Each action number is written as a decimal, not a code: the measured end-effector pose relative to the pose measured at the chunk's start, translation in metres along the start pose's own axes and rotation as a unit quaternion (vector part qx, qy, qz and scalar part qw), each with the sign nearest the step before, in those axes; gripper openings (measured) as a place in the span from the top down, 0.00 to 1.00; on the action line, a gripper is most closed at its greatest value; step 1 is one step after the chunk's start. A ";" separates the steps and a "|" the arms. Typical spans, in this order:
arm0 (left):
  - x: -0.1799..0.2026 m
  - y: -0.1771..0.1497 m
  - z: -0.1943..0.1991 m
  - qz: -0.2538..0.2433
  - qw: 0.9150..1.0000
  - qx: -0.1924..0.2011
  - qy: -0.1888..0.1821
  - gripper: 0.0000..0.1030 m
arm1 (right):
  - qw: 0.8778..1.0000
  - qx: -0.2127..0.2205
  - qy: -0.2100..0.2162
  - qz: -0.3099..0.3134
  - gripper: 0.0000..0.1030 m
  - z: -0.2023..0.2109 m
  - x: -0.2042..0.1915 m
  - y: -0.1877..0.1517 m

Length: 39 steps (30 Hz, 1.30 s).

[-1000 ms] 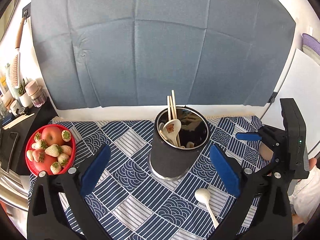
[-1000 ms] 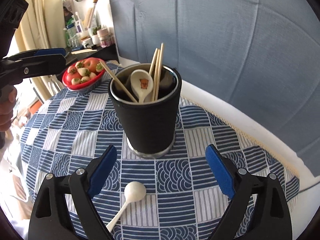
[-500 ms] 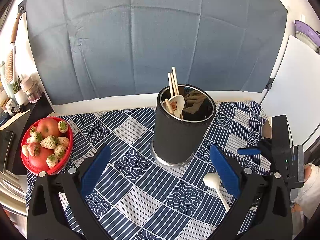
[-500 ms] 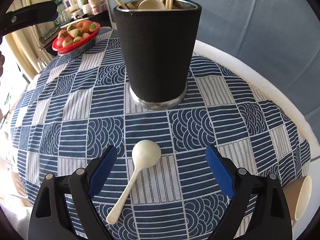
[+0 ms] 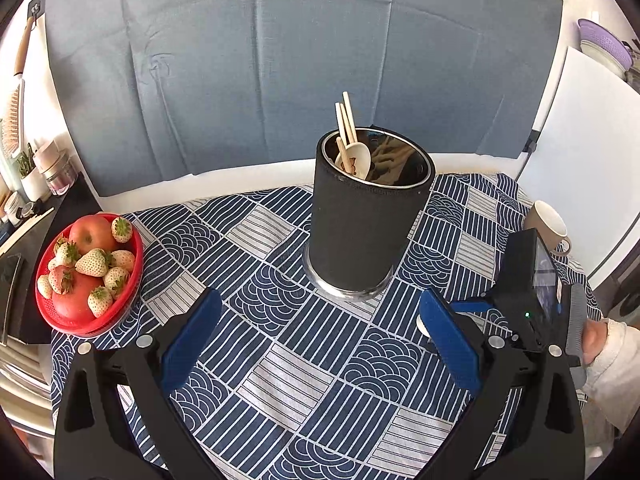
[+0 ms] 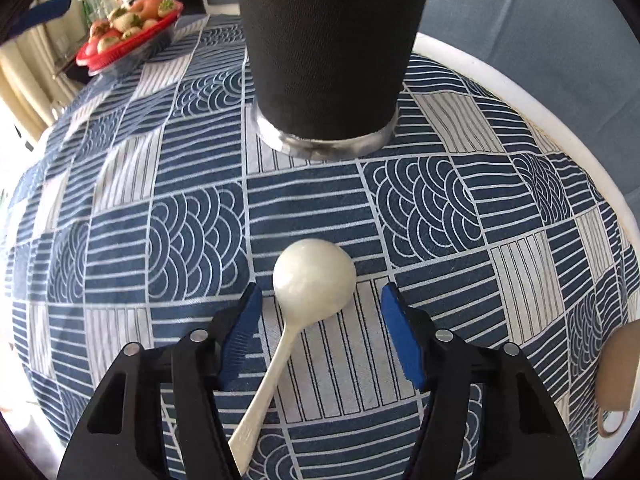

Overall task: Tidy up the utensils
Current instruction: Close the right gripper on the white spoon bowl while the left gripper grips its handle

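Matt black woven sleeve over shiny metal holder (image 5: 362, 220); wooden chopsticks (image 5: 346, 122) inside. Glossy white plastic-looking spoon (image 6: 308, 292) before it on printed cotton-like tablecloth (image 6: 192, 216). Smooth red plastic bowl (image 5: 132, 280) left of holder.

The tablecloth (image 6: 192, 240) is navy with white patchwork squares of stripes and wave arcs. The spoon (image 6: 314, 276) lying on it is pearly white. The utensil holder (image 5: 368, 220) is matt black with a silvery base rim, holding pale wooden chopsticks (image 5: 347, 124). Both grippers' fingers (image 6: 244, 332) carry blue pads on black frames. The fruit bowl (image 5: 128, 304) is red; the backdrop (image 5: 280, 60) is grey-blue.
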State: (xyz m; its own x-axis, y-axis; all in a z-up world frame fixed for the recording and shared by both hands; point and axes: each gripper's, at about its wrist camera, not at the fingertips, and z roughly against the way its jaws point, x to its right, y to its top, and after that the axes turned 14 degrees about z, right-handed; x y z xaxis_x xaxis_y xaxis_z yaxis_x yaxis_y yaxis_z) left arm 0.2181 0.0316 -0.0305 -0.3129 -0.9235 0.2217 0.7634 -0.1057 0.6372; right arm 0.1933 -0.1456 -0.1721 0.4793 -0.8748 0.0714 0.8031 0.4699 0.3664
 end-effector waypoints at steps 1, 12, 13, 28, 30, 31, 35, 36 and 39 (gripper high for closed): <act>-0.001 -0.001 0.000 -0.001 1.000 -0.003 0.000 0.06 | 1.000 0.004 -0.005 -0.011 0.58 0.001 0.002 -0.001; -0.006 -0.027 -0.013 -0.018 0.999 -0.039 -0.018 0.06 | 0.991 0.045 0.055 -0.117 0.64 0.008 0.027 -0.014; -0.004 -0.032 -0.016 -0.022 0.999 -0.044 -0.021 0.06 | 0.988 0.051 0.062 -0.129 0.64 0.008 0.029 -0.016; 0.048 -0.097 -0.065 -0.092 0.983 -0.141 -0.078 0.14 | 0.957 0.088 0.124 -0.247 0.64 0.002 0.038 -0.019; 0.050 -0.099 -0.071 -0.092 0.981 -0.150 -0.081 0.18 | 0.953 0.092 0.132 -0.258 0.64 0.001 0.040 -0.020; 0.050 -0.100 -0.074 -0.091 0.980 -0.155 -0.084 0.19 | 0.951 0.093 0.133 -0.262 0.64 0.001 0.040 -0.020; 0.051 -0.102 -0.084 -0.088 0.978 -0.171 -0.085 0.29 | 0.947 0.098 0.141 -0.272 0.64 0.000 0.041 -0.020; 0.051 -0.103 -0.087 -0.088 0.977 -0.175 -0.083 0.35 | 0.945 0.099 0.145 -0.276 0.64 -0.001 0.041 -0.020; 0.052 -0.106 -0.097 -0.094 0.975 -0.190 -0.070 0.56 | 0.943 0.098 0.150 -0.280 0.64 -0.003 0.042 -0.018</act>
State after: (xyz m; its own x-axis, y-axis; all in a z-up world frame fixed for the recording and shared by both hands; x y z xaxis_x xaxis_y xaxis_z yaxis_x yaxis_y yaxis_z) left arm 0.1754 -0.0413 -0.1581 -0.5214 -0.8183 0.2418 0.8309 -0.4223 0.3624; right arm 0.1999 -0.1908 -0.1781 0.1024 -0.8927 -0.4389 0.8932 -0.1117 0.4357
